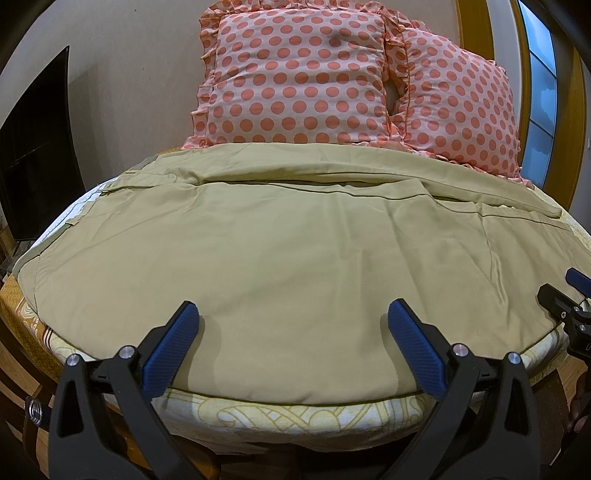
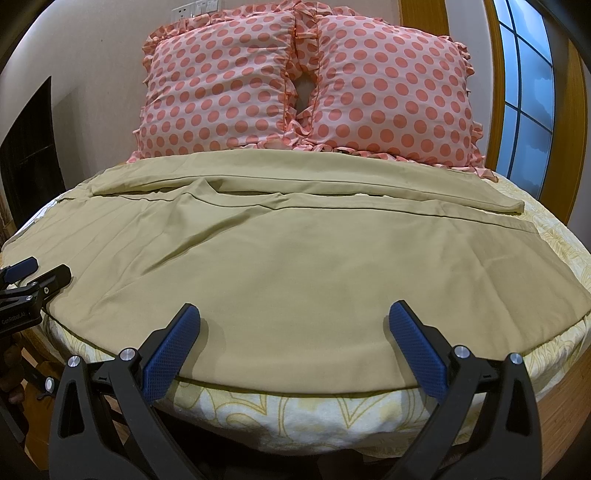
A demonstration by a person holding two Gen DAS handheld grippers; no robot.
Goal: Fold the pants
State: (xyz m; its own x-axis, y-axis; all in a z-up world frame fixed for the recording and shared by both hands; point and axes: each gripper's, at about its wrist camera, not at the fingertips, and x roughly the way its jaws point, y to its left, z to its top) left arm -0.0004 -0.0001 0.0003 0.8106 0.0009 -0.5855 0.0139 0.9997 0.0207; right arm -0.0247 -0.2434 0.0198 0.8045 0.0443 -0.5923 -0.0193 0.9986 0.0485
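Far left: dark panel (image 1: 37, 147) against the wall (image 1: 122, 85), off the bed's left side, well apart from the cloth.

Left gripper (image 1: 293, 317): jaws spread wide, nothing between them. Blue pads (image 1: 170, 354) hover at the near edge of the pants (image 1: 280, 258), one on each side of a flat stretch of fabric. Can't tell whether the tips touch the cloth.

The pants are khaki, laid across the bed (image 1: 295, 410) sideways and covering most of its top. Near hem runs along the bed's front edge, with the yellow-patterned sheet (image 2: 295, 413) showing below it. Far side: a long narrow band of the same fabric is folded over and runs left to right, ending in a blunt tip (image 2: 513, 205) at right. Light creases mid-cloth, otherwise flat.

Behind the pants: two pink pillows with orange dots, left pillow (image 2: 221, 85) and right pillow (image 2: 391, 92), upright against the wall, ruffled edges touching in the middle. Their lower edges sit just behind the far edge of the pants; nothing lies on the cloth itself.

Right gripper (image 2: 293, 317): also wide open, empty, pads straddling the near hem. In the left wrist view it shows at the right edge (image 1: 569, 295), beside the pants' right end.

Far right: window (image 2: 524, 92) with a wooden frame (image 2: 424, 22).
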